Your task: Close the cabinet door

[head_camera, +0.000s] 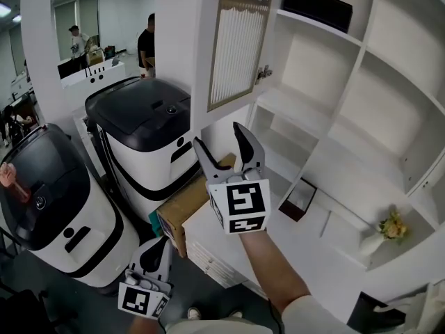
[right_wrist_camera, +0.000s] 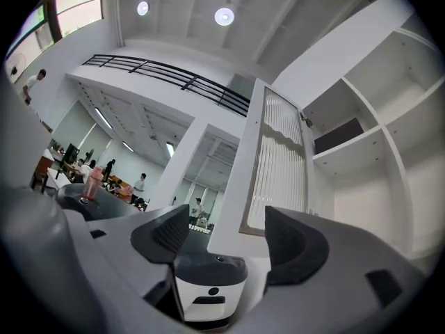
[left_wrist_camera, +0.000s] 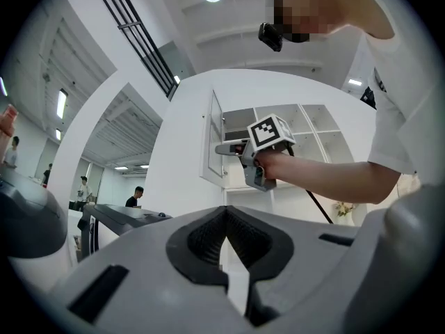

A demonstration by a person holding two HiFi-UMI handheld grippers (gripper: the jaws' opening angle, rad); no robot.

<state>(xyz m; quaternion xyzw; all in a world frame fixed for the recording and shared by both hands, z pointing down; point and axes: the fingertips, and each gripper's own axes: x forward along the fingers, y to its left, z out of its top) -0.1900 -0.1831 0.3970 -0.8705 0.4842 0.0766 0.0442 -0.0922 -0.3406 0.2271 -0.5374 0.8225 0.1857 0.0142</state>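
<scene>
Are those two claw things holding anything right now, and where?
Nothing. The right gripper is open near the white ribbed-glass cabinet door; the left gripper is shut, empty.

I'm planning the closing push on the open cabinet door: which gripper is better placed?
Right. The right gripper is raised, jaws apart, just below the open cabinet door, whose lower edge lies straight ahead in its view. The left gripper hangs low, jaws together, well away from the door.

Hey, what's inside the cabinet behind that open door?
A black box sits on the upper shelf; the shelf below shows only bare white board. The open door covers the left edge of both, so that part is unseen.
</scene>
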